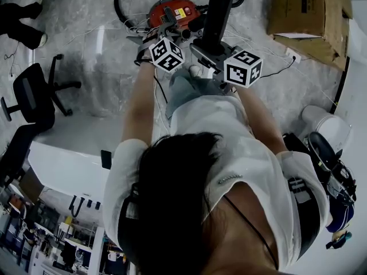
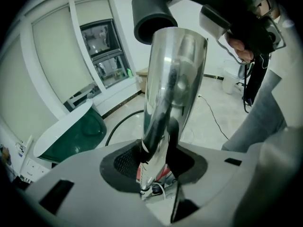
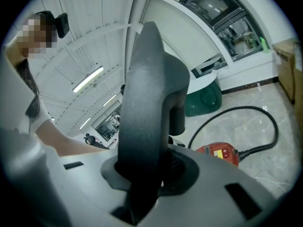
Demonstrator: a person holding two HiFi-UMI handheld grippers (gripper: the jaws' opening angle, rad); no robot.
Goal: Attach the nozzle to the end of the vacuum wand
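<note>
Nearby, a red vacuum (image 3: pixel 218 153) sits while left gripper (image 2: pixel 154 170) clamps the wand (image 2: pixel 175 89), right gripper (image 3: pixel 144 178) the nozzle (image 3: pixel 147 103).

Bright, even indoor light from the ceiling strips (image 3: pixel 87 79), heavy fisheye with black corners, the shiny wand (image 2: pixel 173 89) I'm holding glares, close stuff looks soft

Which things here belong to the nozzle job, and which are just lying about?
Job in hand:
vacuum wand
nozzle
red vacuum cleaner

Lying about:
cardboard box
office chair
white bin
</note>
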